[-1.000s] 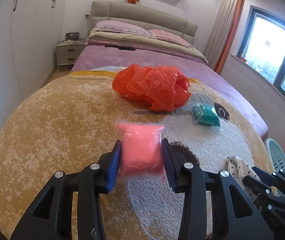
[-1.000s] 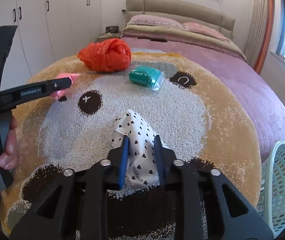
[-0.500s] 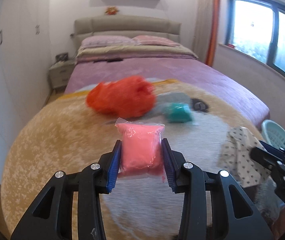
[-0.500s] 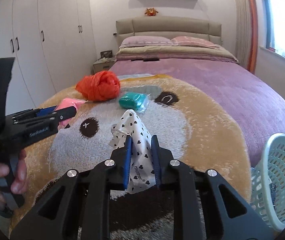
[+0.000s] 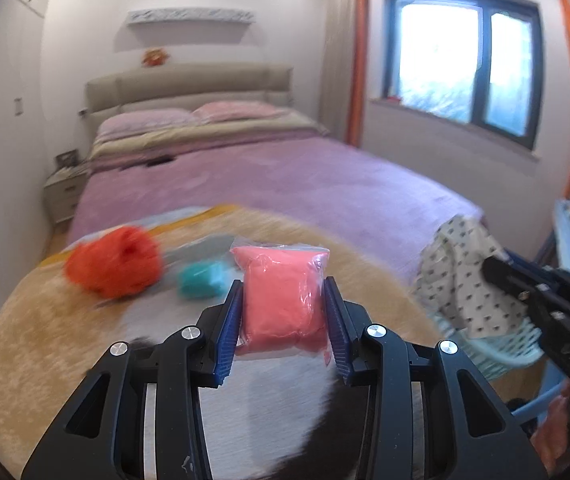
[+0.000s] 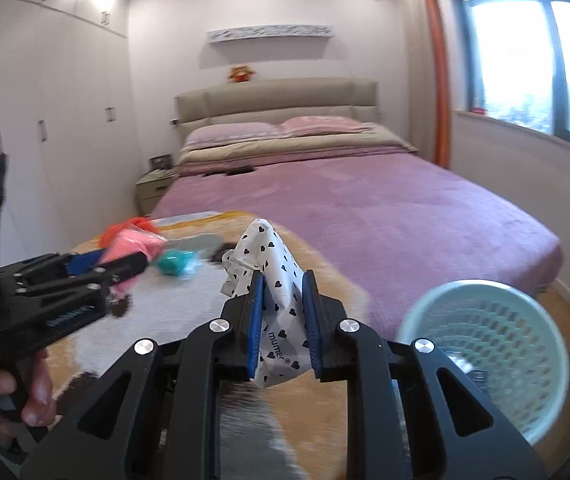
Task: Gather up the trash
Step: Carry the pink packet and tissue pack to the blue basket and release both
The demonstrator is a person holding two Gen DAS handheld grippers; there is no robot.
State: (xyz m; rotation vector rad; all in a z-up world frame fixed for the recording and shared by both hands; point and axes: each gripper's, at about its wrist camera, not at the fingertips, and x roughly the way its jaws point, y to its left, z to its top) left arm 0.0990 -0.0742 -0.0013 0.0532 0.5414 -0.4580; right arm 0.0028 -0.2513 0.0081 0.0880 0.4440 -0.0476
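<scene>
1. Above the tan rug spread over the foot of the bed, a pink packet is clamped between the blue pads of the left gripper, clear of the rug.
2. In the right gripper, a white pouch printed with black hearts is pinched, the jaws nearly closed on it; its crumpled top is seen sticking up past the fingertips.
3. On the rug behind the packet, an orange bag and a teal packet are left lying, close beside each other; both are blurred.
4. A pale green mesh basket is seen low at the right of the right wrist view, beside the bed and well apart from the rug items.
5. In the left wrist view the pouch is seen in front of the basket rim; whether they touch cannot be told.
6. The left gripper's handle is held by a hand at the left edge of the right wrist view.
</scene>
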